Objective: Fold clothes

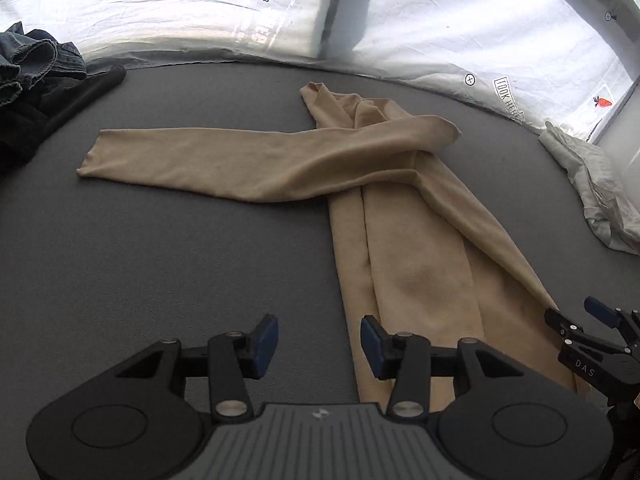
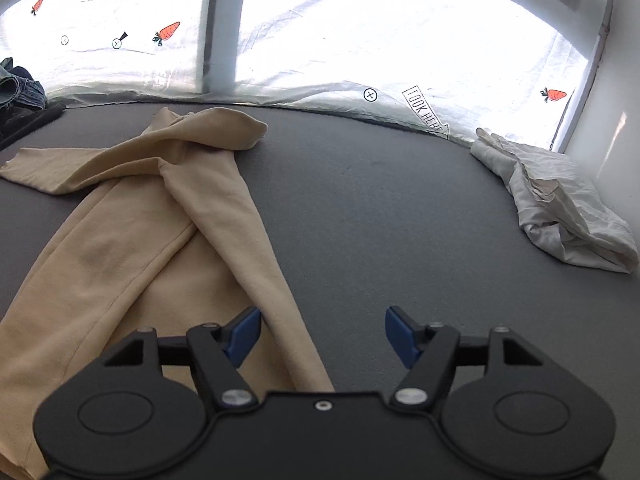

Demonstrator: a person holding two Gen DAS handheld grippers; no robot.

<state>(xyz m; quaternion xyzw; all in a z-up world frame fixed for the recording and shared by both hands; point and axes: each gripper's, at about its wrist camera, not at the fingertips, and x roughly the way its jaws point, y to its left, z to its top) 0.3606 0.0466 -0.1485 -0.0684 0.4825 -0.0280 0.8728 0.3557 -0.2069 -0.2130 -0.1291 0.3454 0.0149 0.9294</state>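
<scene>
A beige long-sleeved garment (image 1: 416, 264) lies on the grey table (image 1: 160, 248), folded into a long narrow strip with one sleeve (image 1: 224, 160) stretched out to the left. It also shows in the right wrist view (image 2: 132, 240). My left gripper (image 1: 319, 343) is open and empty, low over the strip's near left edge. My right gripper (image 2: 322, 334) is open and empty over the strip's near right edge; it also shows in the left wrist view (image 1: 588, 320).
A pile of dark and denim clothes (image 1: 36, 88) lies at the far left. A crumpled white cloth (image 2: 560, 204) lies at the far right by a white wall. A white printed sheet (image 2: 340, 40) hangs behind the table's far edge.
</scene>
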